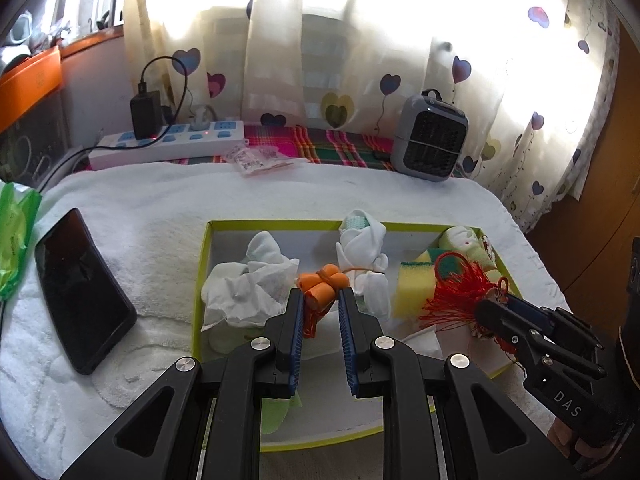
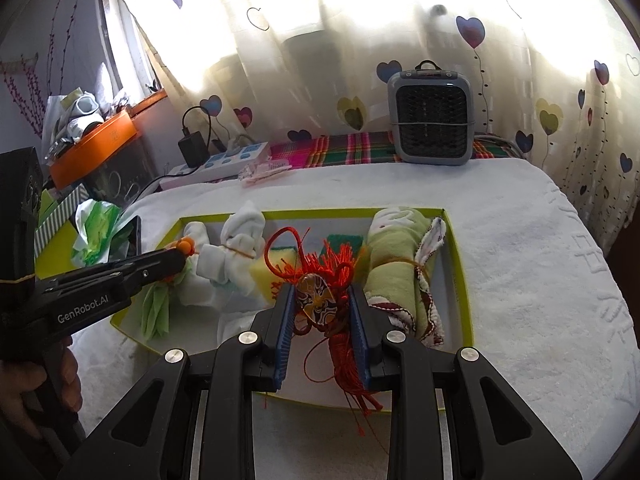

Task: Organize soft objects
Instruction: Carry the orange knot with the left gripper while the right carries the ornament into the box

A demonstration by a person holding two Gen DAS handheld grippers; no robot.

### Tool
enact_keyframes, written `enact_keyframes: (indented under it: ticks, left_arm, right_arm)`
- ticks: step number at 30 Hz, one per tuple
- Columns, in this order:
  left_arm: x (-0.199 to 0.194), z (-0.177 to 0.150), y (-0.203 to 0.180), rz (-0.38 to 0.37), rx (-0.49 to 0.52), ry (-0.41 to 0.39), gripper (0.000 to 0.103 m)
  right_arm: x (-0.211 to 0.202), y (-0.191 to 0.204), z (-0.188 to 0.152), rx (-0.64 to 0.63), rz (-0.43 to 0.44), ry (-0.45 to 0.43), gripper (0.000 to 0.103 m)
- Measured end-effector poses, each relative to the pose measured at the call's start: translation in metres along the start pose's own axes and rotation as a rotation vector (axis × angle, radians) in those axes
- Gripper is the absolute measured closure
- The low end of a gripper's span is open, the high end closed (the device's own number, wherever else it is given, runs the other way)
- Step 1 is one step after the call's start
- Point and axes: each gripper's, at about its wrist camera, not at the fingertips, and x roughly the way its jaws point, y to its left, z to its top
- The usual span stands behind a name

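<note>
A shallow box with a lime-green rim (image 1: 272,222) (image 2: 460,280) lies on a white towel. My left gripper (image 1: 323,296) is shut on an orange foam bundle (image 1: 322,282) over the box's middle; the bundle shows in the right wrist view (image 2: 185,245). My right gripper (image 2: 322,300) is shut on a red tassel ornament with a painted mask (image 2: 318,298), above the box's right part; it shows in the left wrist view (image 1: 452,296). Inside lie crumpled white cloth (image 1: 248,284), a tied white cloth roll (image 1: 362,256) (image 2: 228,256), yellow-green sponges (image 1: 412,280) and a rolled green towel (image 2: 396,264).
A black phone (image 1: 80,292) lies left of the box beside a green wrapper (image 1: 16,236). At the back stand a power strip with a charger (image 1: 168,140), a small packet (image 1: 256,160) and a grey fan heater (image 1: 430,138) (image 2: 430,118). Curtains hang behind. An orange tray (image 2: 96,148) is at far left.
</note>
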Motion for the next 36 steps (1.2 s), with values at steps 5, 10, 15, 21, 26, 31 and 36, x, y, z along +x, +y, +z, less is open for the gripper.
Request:
enact_keyframes:
  ticks: [5,10,15,21,26,31,36]
  left_arm:
    - [0.003,-0.001,-0.002,0.003,0.007,0.006,0.087]
    - [0.003,-0.001,-0.002,-0.001,0.005,0.008,0.086]
    - [0.004,-0.003,-0.004,-0.004,0.005,0.010,0.082]
    - [0.005,-0.006,-0.008,-0.001,0.019,0.009,0.077]
    - [0.005,-0.007,-0.010,0.003,0.024,0.010,0.076]
    - [0.006,-0.007,-0.010,0.003,0.029,0.010,0.072]
    - [0.005,-0.008,-0.009,0.001,0.029,0.008,0.068]
  right_arm:
    - [0.005,0.004,-0.002,-0.018,-0.002,0.014,0.075]
    - [0.008,0.005,-0.005,-0.023,0.000,0.027,0.075]
    - [0.011,0.006,-0.006,-0.026,0.008,0.037,0.075]
    - [0.013,0.005,-0.007,-0.026,0.011,0.043,0.075]
    - [0.013,0.005,-0.008,-0.023,0.011,0.042,0.075]
    - [0.012,0.005,-0.009,-0.026,0.004,0.041,0.074]
    - [0.011,0.006,-0.009,-0.032,0.002,0.036,0.069]
